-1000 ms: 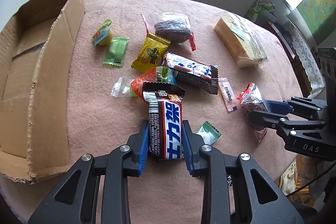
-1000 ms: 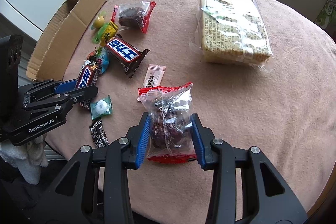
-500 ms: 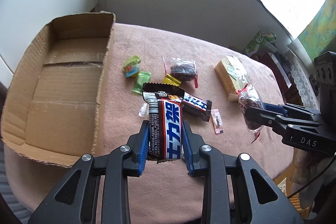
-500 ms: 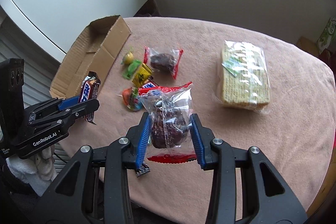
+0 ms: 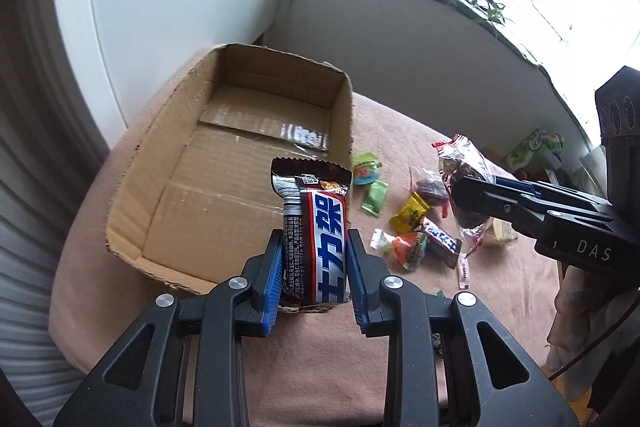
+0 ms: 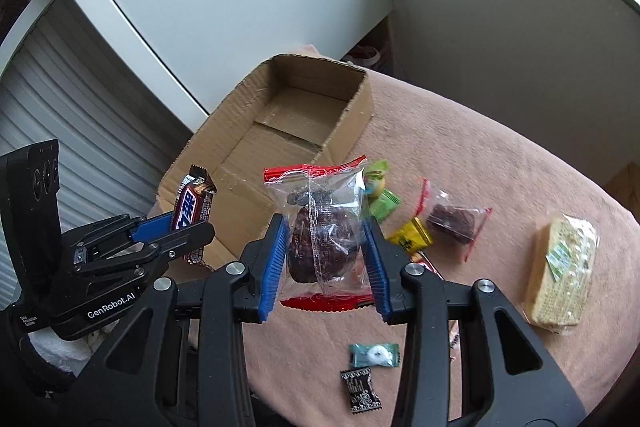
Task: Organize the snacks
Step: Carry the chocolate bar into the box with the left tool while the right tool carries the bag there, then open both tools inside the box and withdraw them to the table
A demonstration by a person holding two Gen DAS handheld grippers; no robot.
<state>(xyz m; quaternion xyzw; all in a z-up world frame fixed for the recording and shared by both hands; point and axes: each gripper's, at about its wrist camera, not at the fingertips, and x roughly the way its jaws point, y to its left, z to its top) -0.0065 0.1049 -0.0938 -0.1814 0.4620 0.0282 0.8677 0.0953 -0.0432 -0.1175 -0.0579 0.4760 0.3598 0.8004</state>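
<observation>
My left gripper (image 5: 313, 269) is shut on a brown, red and blue chocolate bar (image 5: 316, 227) and holds it in the air at the near right corner of an open, empty cardboard box (image 5: 224, 163). My right gripper (image 6: 325, 259) is shut on a clear red-edged packet with a dark cake (image 6: 323, 227) and holds it above the table beside the box (image 6: 296, 123). The left gripper with its bar (image 6: 191, 211) also shows in the right wrist view, the right gripper with its packet (image 5: 464, 187) in the left wrist view.
Loose snacks lie on the pink tablecloth (image 6: 460, 163): a second chocolate bar (image 5: 440, 239), a yellow packet (image 6: 410, 237), green candies (image 5: 374, 197), another cake packet (image 6: 454, 217), a wafer block (image 6: 560, 267), and small candies (image 6: 374, 355) near the front edge. A wall stands behind the box.
Both grippers have risen from the table with their snacks and swung left toward the cardboard box. The box is now straight ahead in both views.
</observation>
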